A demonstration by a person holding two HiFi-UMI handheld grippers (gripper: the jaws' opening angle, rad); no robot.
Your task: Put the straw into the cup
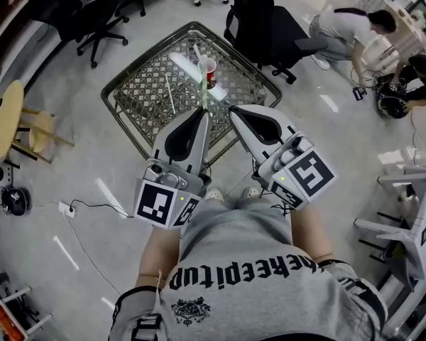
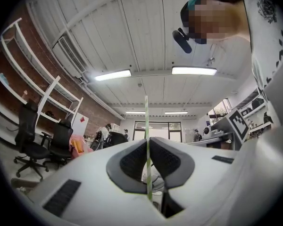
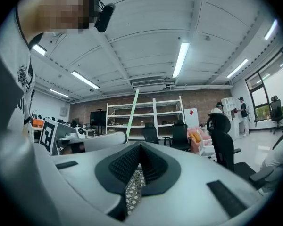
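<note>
A thin pale green straw point(image 1: 204, 93) stands upright, pinched between the pads of my left gripper point(image 1: 201, 114), which is shut on it. In the left gripper view the straw point(image 2: 146, 121) runs up out of the closed jaws of the left gripper point(image 2: 148, 141). A red and white cup point(image 1: 208, 72) stands on the glass lattice table point(image 1: 142, 94), just beyond both grippers. My right gripper point(image 1: 233, 109) is beside the left one, shut with nothing in it. In the right gripper view the right gripper point(image 3: 140, 146) has its tips touching, and the straw point(image 3: 132, 108) leans at the left.
A white strip point(image 1: 186, 67) and a thin stick point(image 1: 170, 95) lie on the table. Black office chairs point(image 1: 266, 27) ring it. A round wooden table point(image 1: 7, 118) stands at left. Two people crouch at right point(image 1: 351, 30). A power strip and cable point(image 1: 69, 209) lie on the floor.
</note>
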